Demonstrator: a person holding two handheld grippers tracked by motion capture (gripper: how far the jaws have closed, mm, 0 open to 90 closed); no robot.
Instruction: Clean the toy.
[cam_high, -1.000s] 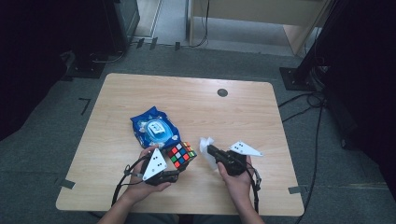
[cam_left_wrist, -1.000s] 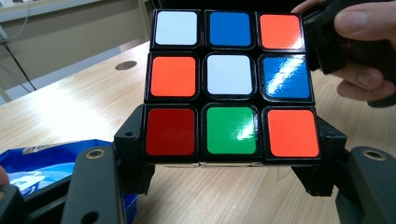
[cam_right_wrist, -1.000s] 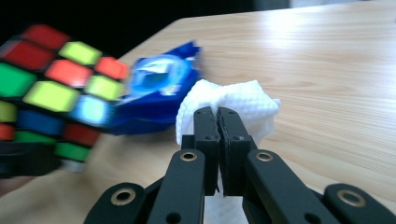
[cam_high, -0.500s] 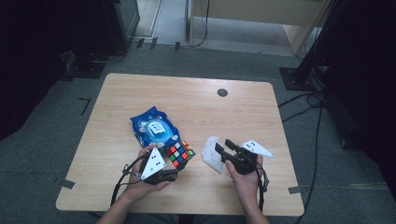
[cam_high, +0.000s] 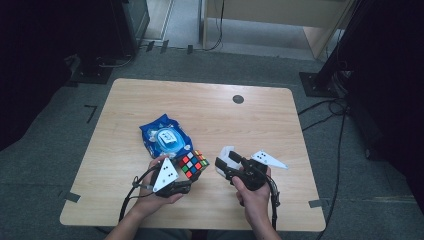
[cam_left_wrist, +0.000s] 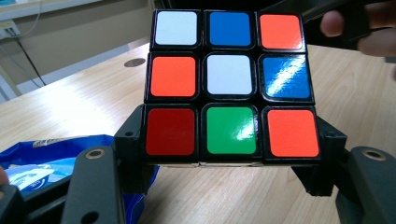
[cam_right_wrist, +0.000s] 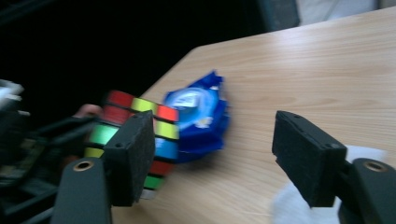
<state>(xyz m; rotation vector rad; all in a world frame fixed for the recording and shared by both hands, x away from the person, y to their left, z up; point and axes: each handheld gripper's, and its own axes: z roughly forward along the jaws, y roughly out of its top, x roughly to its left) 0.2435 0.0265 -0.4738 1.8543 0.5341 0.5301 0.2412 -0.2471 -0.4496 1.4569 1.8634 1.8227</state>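
The scrambled multicoloured puzzle cube (cam_left_wrist: 229, 81) is clamped between the jaws of the left gripper (cam_high: 181, 187). The right gripper (cam_right_wrist: 215, 158) has just been opening, nothing between its wide jaws, a crumpled white wipe (cam_high: 225, 154) just beyond them. The cube is best kept squarely clamped so that it can be wiped without slipping.

A lab or test room set up for recording. A bare light-wood counter (cam_high: 210, 115) with a round cable hole (cam_high: 238, 99) stands alone on grey carpet (cam_high: 50, 150). Black tape marks (cam_high: 91, 111) are stuck to the floor near its corners. Dark stand bases (cam_high: 320, 85) and loose cables (cam_high: 330, 107) lie at the edges, and the surroundings are mostly unlit. A pale wooden cabinet (cam_high: 270, 20) stands behind.
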